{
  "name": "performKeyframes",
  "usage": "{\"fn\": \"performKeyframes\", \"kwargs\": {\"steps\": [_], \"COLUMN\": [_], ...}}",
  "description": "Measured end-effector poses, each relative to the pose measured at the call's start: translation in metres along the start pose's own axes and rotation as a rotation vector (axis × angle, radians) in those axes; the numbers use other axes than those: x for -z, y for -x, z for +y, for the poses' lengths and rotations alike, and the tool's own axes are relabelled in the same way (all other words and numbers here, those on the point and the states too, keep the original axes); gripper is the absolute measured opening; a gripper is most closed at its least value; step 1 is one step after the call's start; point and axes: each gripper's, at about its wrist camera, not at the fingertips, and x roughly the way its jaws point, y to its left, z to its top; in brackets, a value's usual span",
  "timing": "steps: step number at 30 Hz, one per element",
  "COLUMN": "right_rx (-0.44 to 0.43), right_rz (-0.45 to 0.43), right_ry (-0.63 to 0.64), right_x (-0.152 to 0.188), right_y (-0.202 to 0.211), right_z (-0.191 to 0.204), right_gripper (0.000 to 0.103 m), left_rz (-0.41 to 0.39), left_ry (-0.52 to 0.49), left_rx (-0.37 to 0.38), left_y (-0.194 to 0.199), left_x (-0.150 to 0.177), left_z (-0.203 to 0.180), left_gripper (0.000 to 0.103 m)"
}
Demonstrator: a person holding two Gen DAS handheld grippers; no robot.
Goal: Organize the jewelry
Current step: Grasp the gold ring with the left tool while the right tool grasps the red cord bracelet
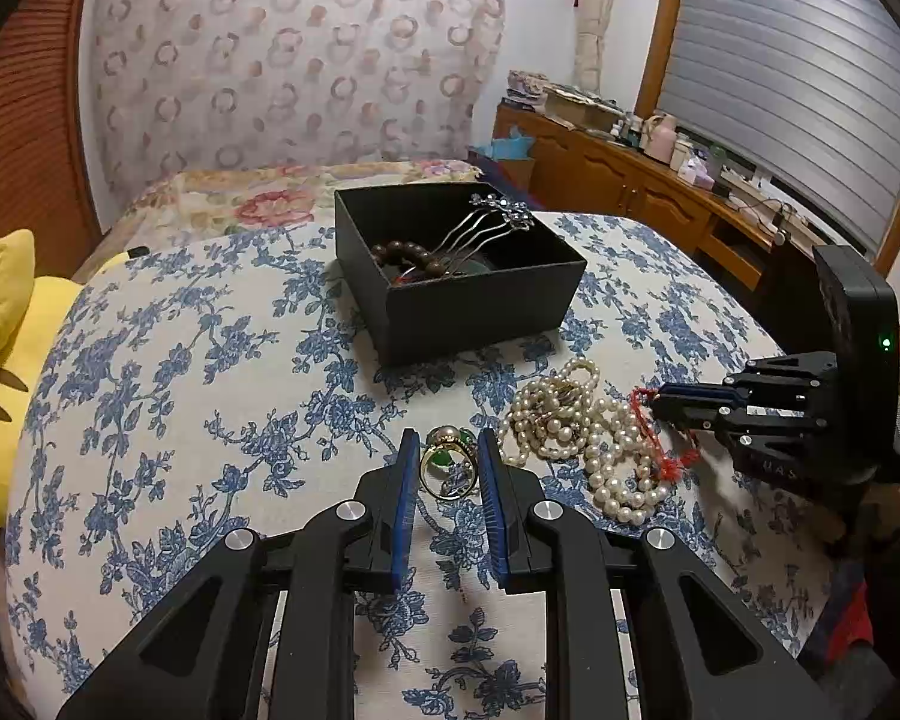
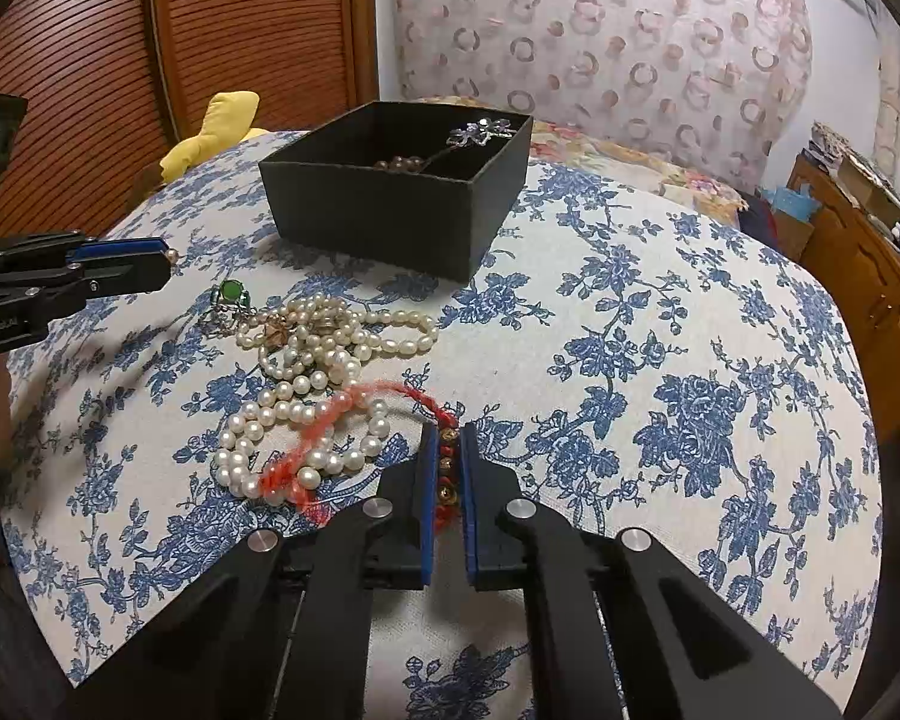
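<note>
Yellow plush toy (image 1: 12,360), perhaps; wooden dresser (image 1: 630,180).

One black box (image 1: 450,276) is sitting on the bed (image 1: 210,420), carrying one wooden bead bracelet (image 1: 405,255) and one silver hair comb (image 1: 486,222). One pile of pearl strands (image 1: 576,426) is lying on the bed; the strand count cannot be told. One red cord bracelet (image 2: 354,420) and one gold ring (image 1: 447,468) are showing. Two tools are working: left tool (image 1: 448,450), right tool (image 2: 448,438).
</note>
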Motion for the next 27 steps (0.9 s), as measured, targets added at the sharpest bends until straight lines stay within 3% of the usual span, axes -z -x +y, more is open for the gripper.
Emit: {"fn": "performKeyframes", "kwargs": {"steps": [15,27], "right_rx": [-0.002,-0.043], "right_rz": [-0.207,-0.273], "right_ry": [-0.01,-0.011], "right_x": [-0.045,-0.097], "right_y": [0.055,0.036], "right_z": [-0.007,-0.01], "right_gripper": [0.008,0.008], "left_rz": [-0.033,-0.057], "left_ry": [-0.018,-0.01], "left_rx": [-0.008,-0.017], "left_y": [0.009,0.002], "left_x": [-0.014,-0.044], "left_z": [-0.002,0.007], "left_gripper": [0.018,0.018]}}
